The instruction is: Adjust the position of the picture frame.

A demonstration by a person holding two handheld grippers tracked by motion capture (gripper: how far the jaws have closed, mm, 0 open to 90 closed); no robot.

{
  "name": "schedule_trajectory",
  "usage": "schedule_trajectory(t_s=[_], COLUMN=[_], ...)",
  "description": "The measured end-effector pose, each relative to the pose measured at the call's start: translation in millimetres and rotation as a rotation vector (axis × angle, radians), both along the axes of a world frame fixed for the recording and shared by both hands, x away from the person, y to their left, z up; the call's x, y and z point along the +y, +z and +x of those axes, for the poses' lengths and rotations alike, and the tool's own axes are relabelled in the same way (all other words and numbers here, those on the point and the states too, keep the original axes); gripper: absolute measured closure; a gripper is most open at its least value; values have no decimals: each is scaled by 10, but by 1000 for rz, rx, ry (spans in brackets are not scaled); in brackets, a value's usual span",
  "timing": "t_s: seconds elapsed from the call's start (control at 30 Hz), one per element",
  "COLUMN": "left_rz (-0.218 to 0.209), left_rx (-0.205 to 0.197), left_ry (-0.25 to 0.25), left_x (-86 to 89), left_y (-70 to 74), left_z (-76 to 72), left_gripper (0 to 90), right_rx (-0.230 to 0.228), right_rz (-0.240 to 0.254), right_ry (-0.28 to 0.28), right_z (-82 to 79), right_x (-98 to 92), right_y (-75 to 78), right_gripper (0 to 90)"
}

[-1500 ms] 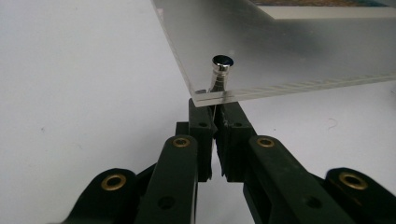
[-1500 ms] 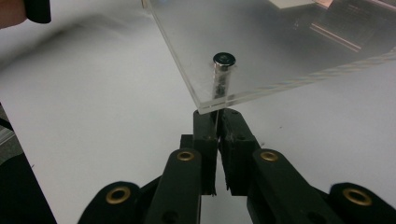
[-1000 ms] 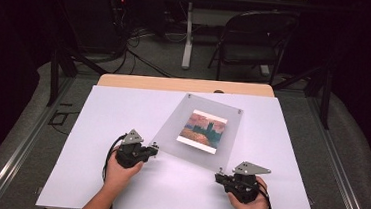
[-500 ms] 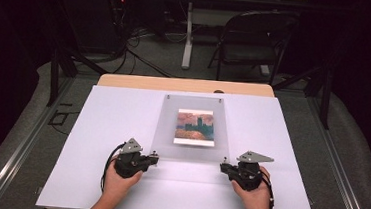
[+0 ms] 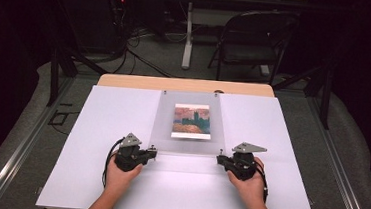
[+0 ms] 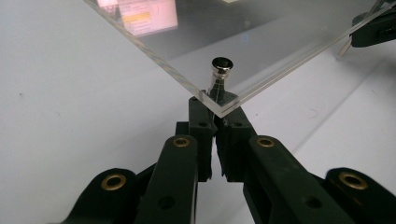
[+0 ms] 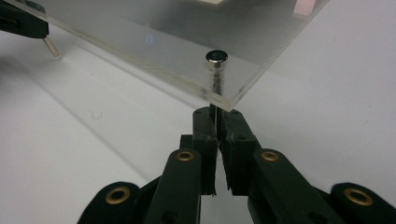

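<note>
A clear acrylic picture frame [image 5: 164, 125] with a small painted print [image 5: 191, 121] in its middle lies square across the white table [image 5: 92, 177]. My left gripper [image 5: 153, 152] is shut on the frame's near left corner. In the left gripper view the jaws pinch under that corner, just below a metal standoff bolt [image 6: 221, 66]. My right gripper [image 5: 219, 160] is shut on the near right corner in the same way, below its own bolt [image 7: 216, 58]. The near edge of the frame sits a little off the table.
A wooden tabletop strip [image 5: 185, 85] runs along the far edge of the white surface. Beyond it, on the floor, are a folding chair [image 5: 251, 44], a table leg [image 5: 187, 39] and loose cables [image 5: 142, 56]. Metal rails [image 5: 14, 156] flank the table.
The frame has swung from a diagonal lie to square with the table. The right gripper moved right and away with its corner, while the left hand barely shifted.
</note>
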State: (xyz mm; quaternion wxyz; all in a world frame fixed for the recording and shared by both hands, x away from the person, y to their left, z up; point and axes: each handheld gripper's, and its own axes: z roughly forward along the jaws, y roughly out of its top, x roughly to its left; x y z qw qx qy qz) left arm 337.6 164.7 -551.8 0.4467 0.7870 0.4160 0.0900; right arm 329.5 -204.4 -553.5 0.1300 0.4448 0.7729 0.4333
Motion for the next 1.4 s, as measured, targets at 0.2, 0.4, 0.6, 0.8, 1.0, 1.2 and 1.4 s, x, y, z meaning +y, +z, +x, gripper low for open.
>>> schedule_trajectory(t_s=[0.2, 0.4, 0.6, 0.8, 1.0, 1.2, 1.4], left_rz=[-13, -11, -23, -21, -38, -57, -51], left_rx=[3, 11, 12, 11, 6, 4, -26], left_ry=[9, 11, 19, 18, 33, 33, 36], left_x=[13, 15, 14, 14, 16, 25, 42], left_y=[-6, -31, -56, -59, -61, -24, 17], left_z=[49, 82, 77, 72, 57, -19, -99], left_gripper=[851, 847, 845, 841, 807, 623, 458], right_rx=[3, 8, 16, 13, 29, 35, -1], right_rz=[17, 16, 32, 36, 67, 85, 32], right_ry=[-17, -19, -25, -32, -45, -36, -14], right_z=[79, 98, 110, 98, 93, 57, -61], right_x=[-1, 11, 0, -1, -22, -44, -25], right_y=[-3, -35, -57, -77, -96, -88, -35], right_gripper=[847, 845, 841, 841, 830, 692, 514])
